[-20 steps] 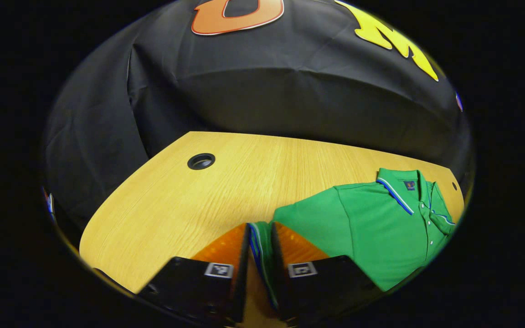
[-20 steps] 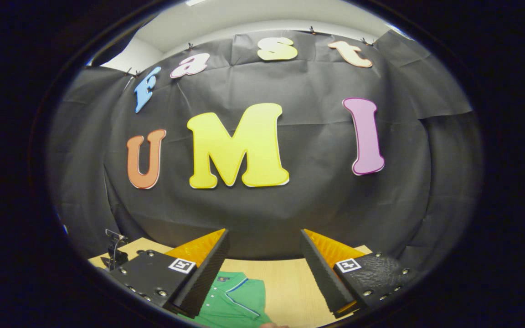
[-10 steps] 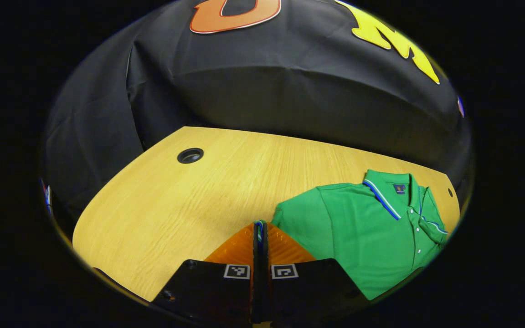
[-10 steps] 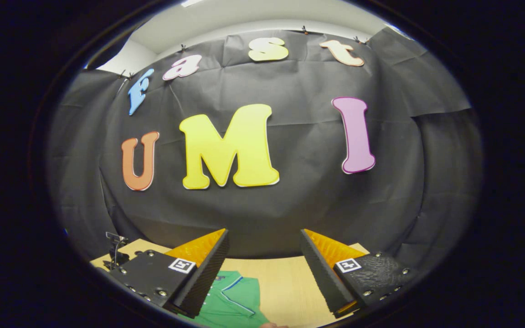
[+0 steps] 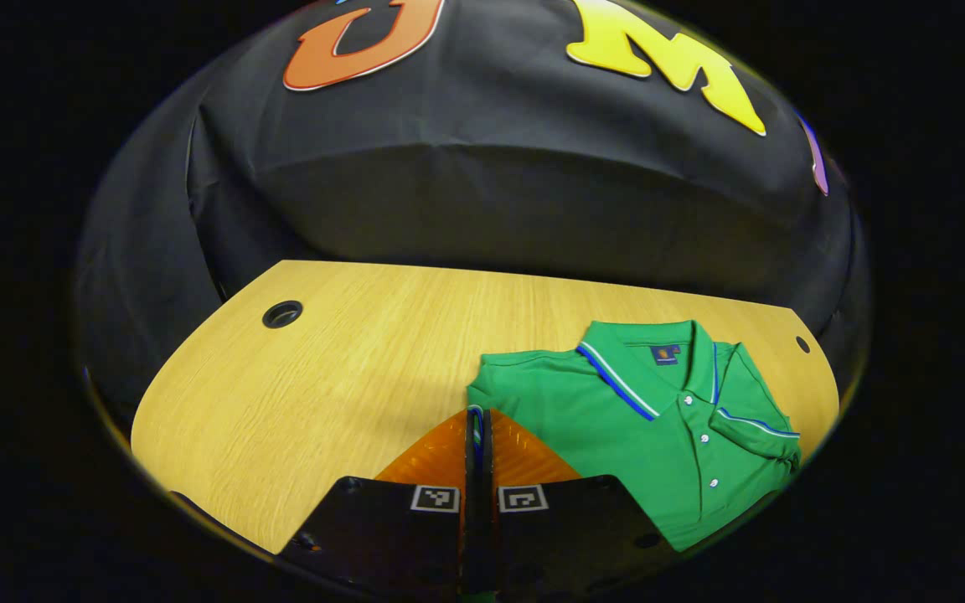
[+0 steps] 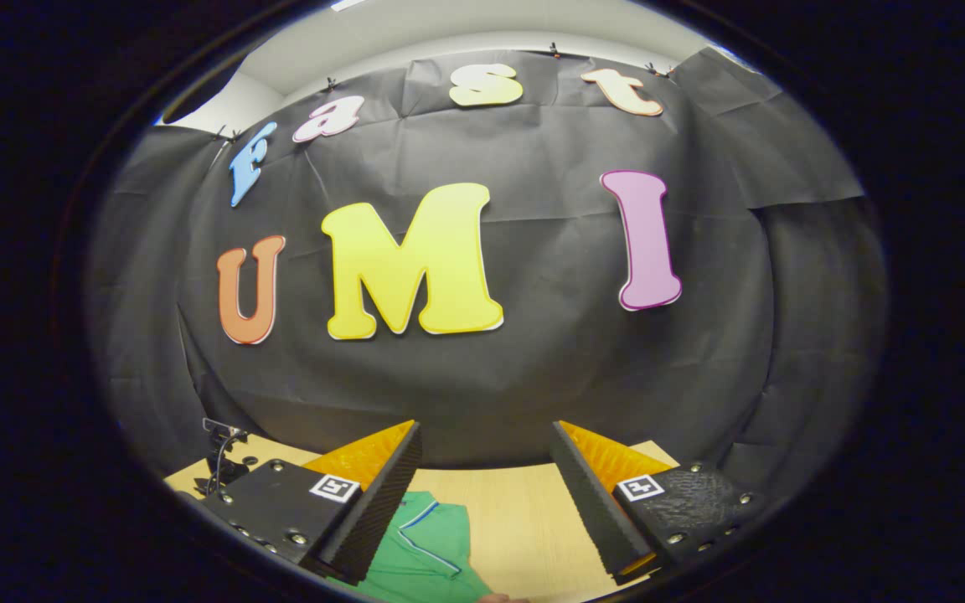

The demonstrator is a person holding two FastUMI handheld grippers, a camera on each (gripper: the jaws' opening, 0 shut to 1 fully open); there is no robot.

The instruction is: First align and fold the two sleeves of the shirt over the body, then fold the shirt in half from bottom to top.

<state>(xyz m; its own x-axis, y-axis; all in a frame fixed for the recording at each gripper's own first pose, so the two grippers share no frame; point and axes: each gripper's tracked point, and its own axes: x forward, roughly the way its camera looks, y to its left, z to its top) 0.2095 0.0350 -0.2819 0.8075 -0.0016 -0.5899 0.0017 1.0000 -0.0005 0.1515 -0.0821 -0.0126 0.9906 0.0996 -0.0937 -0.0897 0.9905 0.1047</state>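
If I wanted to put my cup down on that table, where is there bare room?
The wooden table is bare from the round cable hole across to the green shirt. A bare strip runs behind the collar to the back edge. The right side is crowded by the shirt, whose sleeve the left hand-held gripper pinches.

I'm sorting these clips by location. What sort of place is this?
Most likely a staged recording booth, not a home: black cloth wall hung by clips behind a wooden desk with a cable hole, and a small camera stand at the desk's edge. A green polo shirt lies on it.
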